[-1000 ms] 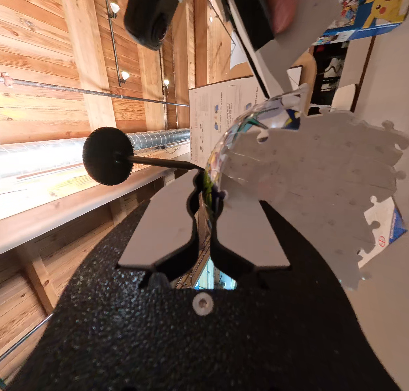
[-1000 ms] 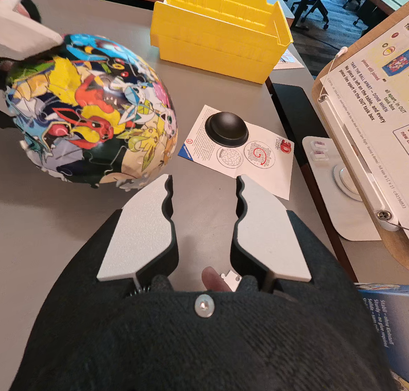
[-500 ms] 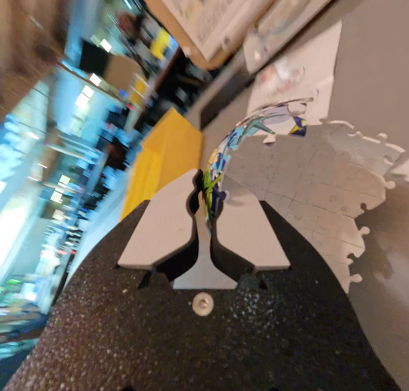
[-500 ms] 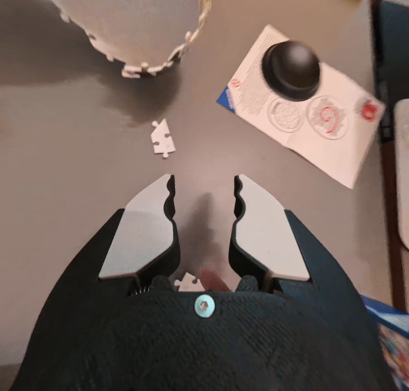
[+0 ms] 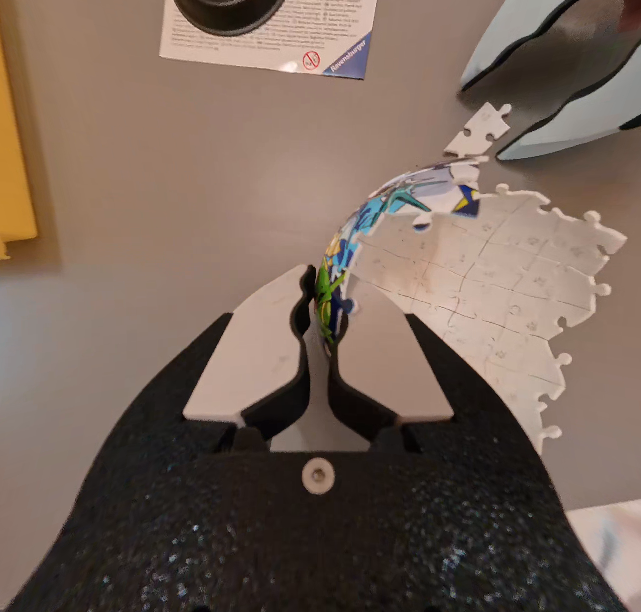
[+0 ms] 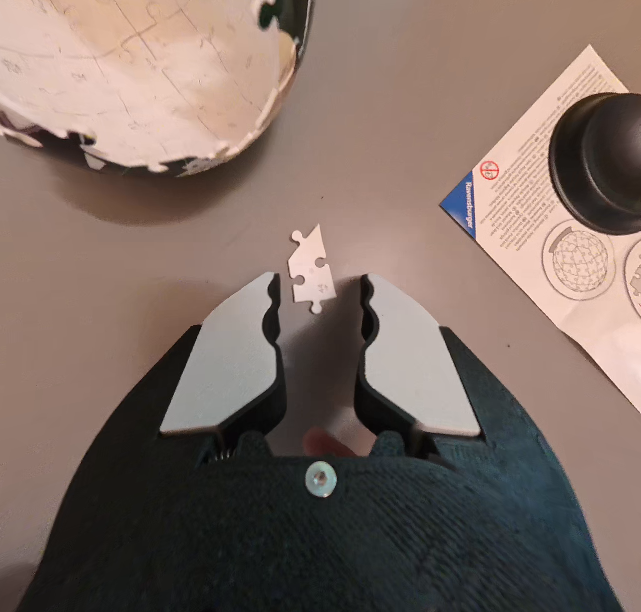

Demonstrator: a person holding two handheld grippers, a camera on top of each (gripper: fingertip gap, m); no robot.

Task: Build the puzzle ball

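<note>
A half-built puzzle ball (image 5: 485, 300), a curved shell of interlocking pieces, is showing its plain white, faintly numbered inner face to both cameras, with bright cartoon colours running along its outer rim. The left gripper (image 5: 329, 304) is pinching that rim, its pale, wavy-edged fingers nearly closed on the thin wall and holding the shell above the smooth grey table (image 5: 173, 179). A loose pair of joined pieces (image 6: 311, 272) is lying white side up on the table, just in front of the shell's jagged edge. The right gripper (image 6: 317, 283) is hovering over it with its jaws standing moderately apart and holding nothing, the pieces' near end sitting between the tips. Off to one side, a printed instruction leaflet (image 6: 541, 248) is lying flat under a glossy black domed stand (image 6: 600, 165). A yellow plastic bin (image 5: 14, 144) is edging the left wrist view.
</note>
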